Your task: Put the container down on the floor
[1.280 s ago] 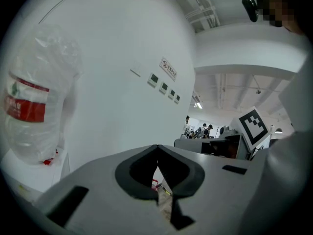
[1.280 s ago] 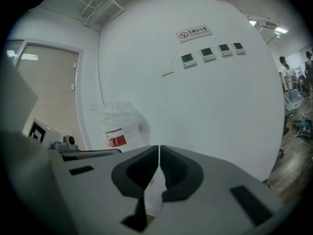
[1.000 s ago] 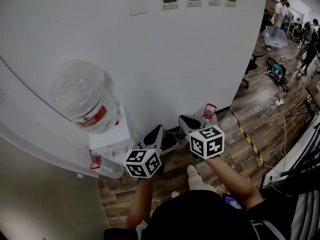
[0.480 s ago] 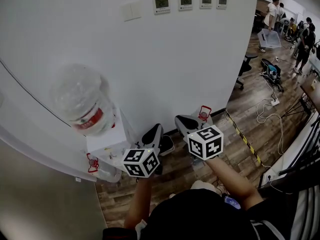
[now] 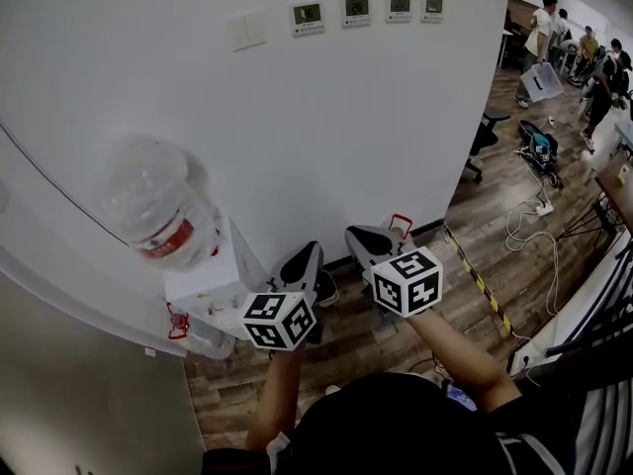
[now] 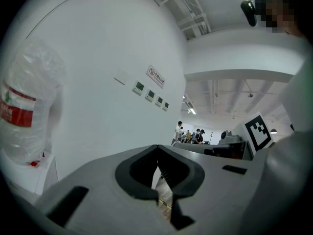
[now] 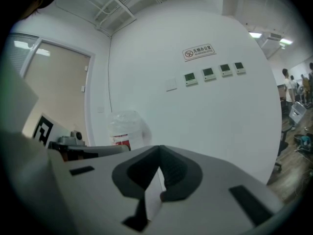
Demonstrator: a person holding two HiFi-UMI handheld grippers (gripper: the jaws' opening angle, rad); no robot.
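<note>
Left gripper (image 6: 161, 192): jaws together, nothing btwn them.
Right gripper (image 7: 152, 190): jaws together too, empty.
Jug (image 5: 397, 230): clear w/ red handle, centre of head view, just past right gripper, low by wall (image 5: 346, 117). Looks set on floor (image 5: 396, 334) already; prob. the task's container.
Second jug (image 5: 206, 339): lower left of head view, beside dispenser (image 5: 210, 283). Can't tell which one was meant.
Risk 1: right gripper sits close to jug. A swing fwd could tip it, as it's prob. empty and light.
Risk 2: left gripper near dispenser. A bump could shake big bottle (image 5: 153, 211) on top.

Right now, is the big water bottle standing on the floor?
No, the water bottle sits on top of the white dispenser against the wall.
</note>
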